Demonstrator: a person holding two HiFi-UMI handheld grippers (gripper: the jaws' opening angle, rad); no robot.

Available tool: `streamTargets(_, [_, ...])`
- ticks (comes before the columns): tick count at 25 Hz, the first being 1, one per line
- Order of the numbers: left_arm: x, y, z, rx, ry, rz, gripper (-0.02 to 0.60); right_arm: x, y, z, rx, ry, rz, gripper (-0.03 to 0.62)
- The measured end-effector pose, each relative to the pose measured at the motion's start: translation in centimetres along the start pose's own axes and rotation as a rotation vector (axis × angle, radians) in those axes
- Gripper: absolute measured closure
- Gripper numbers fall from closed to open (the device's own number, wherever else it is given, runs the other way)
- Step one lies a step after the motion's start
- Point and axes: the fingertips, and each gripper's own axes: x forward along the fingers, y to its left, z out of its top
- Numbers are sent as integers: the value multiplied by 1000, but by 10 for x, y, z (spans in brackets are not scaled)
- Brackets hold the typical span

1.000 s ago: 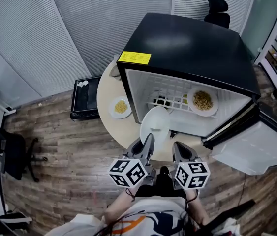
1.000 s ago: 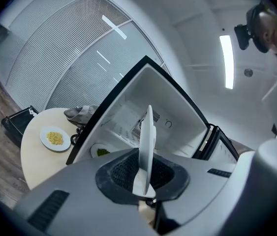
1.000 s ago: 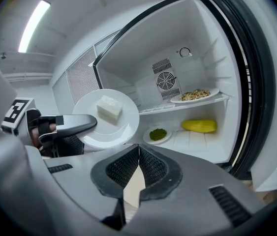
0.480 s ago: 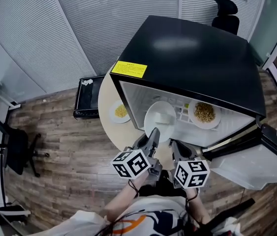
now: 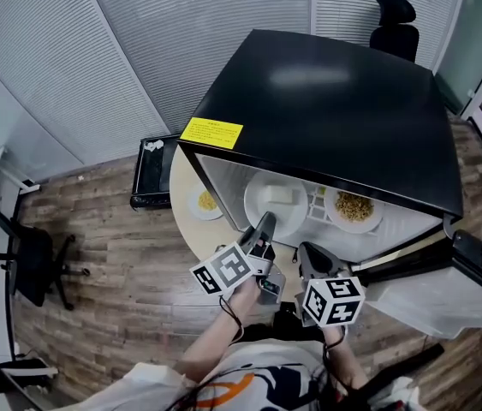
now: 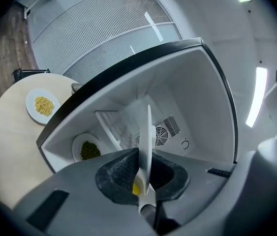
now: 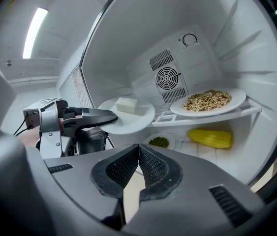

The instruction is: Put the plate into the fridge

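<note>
We saw the left gripper (image 5: pixel 263 227) clamped on the near rim of the round white plate (image 5: pixel 276 202), which carried a pale white block (image 7: pixel 126 104). The plate hung level inside the open front of the black box-shaped fridge (image 5: pixel 335 101), high in its white interior and just beside the left end of the white wire shelf (image 7: pixel 204 117); we could not tell whether plate and shelf touched. The right gripper (image 7: pixel 138 154) had its jaws together with nothing between them, and it pointed into the fridge from in front of the opening. Toward the right end of the shelf lay a white plate of brown grains (image 7: pixel 208 101). Under the shelf, on the fridge floor, a yellow oblong item (image 7: pixel 211 137) lay at the right, and a small white plate of green bits (image 7: pixel 160 141) sat to its left. On the round beige table (image 6: pixel 10 146) that bore the fridge, a white plate of yellow grains (image 5: pixel 206 202) lay near the table's edge, just beside the fridge's left wall.
</note>
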Motion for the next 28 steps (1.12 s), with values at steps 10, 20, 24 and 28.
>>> streamTargets(10, [26,3,3,47,14,58,552,9,-4,3,15,-3,20,577])
streamTargets(20, [41,14,9,384,89,254,478,10,-15,7,24,-1,11,577])
streamTargets(24, [47,8,7,615,141,305,381,11,-19,7,27,1,11,577])
streamTargets(28, [52,8,8,685,139,333,335,14,-19,8,24,3,18,577])
